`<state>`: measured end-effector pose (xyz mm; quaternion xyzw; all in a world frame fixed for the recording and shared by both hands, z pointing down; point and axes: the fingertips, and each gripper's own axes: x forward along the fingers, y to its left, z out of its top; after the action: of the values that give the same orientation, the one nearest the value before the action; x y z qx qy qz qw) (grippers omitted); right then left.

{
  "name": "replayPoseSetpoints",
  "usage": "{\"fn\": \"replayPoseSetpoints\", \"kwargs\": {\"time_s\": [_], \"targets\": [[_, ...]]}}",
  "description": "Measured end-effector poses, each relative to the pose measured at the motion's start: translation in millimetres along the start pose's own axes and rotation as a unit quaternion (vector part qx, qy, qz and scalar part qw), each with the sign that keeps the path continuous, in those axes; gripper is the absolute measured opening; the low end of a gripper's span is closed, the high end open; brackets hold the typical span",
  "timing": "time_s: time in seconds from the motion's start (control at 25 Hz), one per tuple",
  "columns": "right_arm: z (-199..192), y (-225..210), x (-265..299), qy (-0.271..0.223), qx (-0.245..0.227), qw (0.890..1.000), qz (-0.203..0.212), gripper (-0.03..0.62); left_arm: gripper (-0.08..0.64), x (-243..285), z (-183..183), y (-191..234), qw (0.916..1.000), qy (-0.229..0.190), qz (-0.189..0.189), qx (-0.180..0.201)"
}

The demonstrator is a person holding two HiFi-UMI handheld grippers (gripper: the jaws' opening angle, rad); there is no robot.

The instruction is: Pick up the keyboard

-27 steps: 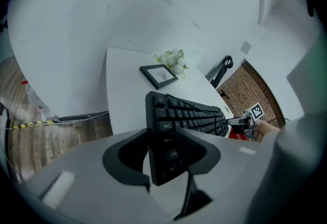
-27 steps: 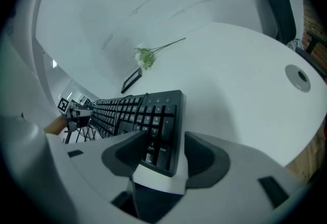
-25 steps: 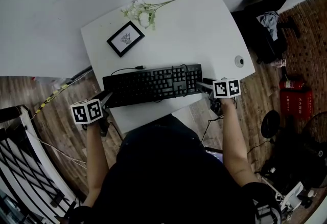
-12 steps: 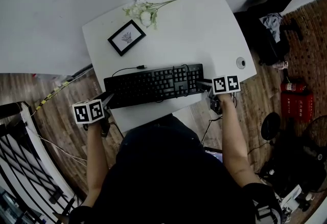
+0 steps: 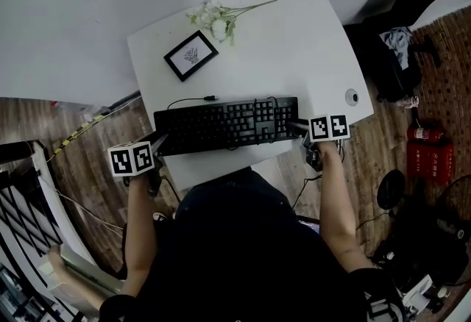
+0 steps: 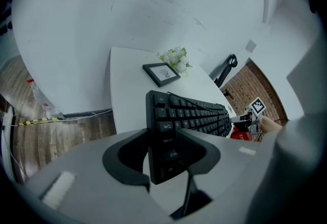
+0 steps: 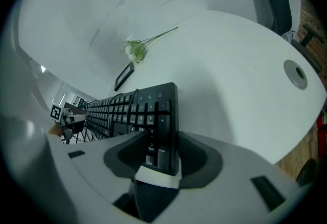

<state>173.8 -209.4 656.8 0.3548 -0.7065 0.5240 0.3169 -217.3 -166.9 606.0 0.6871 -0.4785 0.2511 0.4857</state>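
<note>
Left gripper point(image 5: 157, 142) clamps the keyboard point(image 5: 228, 122) at its 9 o'clock end, right gripper point(image 5: 298, 124) (jaws have just been closing) pinches the 3 o'clock end, likely for a level lift.

black top point(image 5: 243, 254), white marker cubes point(image 5: 131, 159), grey fingers point(image 6: 122, 165)

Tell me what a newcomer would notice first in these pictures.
The black keyboard lies along the white table's near edge, the left gripper clamping one end and the right gripper, whose jaws have just been closing, around the other. Behind it lie a framed picture and white flowers.
</note>
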Motion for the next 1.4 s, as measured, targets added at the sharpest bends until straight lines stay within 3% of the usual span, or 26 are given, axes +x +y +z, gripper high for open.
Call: {"fn": "replayPoseSetpoints", "kwargs": {"time_s": [0.32, 0.68, 1.12, 1.4], "targets": [[26, 33, -46, -0.079, -0.059, 0.995, -0.029, 0.187, 0.172, -28, 13, -5, 0.9973, -0.071, -0.009, 0.015], [85, 64, -119, -0.179, -0.116, 0.976, -0.039, 0.186, 0.173, -75, 83, -45, 0.9823, -0.174, -0.019, 0.065], [130, 108, -175, -0.294, -0.18, 0.938, -0.036, 0.186, 0.173, -126, 136, -68, 0.9484, -0.291, -0.023, 0.122], [142, 138, -231, -0.37, -0.217, 0.903, -0.027, 0.186, 0.173, -184, 159, -103, 0.9158, -0.364, -0.014, 0.17]]}}
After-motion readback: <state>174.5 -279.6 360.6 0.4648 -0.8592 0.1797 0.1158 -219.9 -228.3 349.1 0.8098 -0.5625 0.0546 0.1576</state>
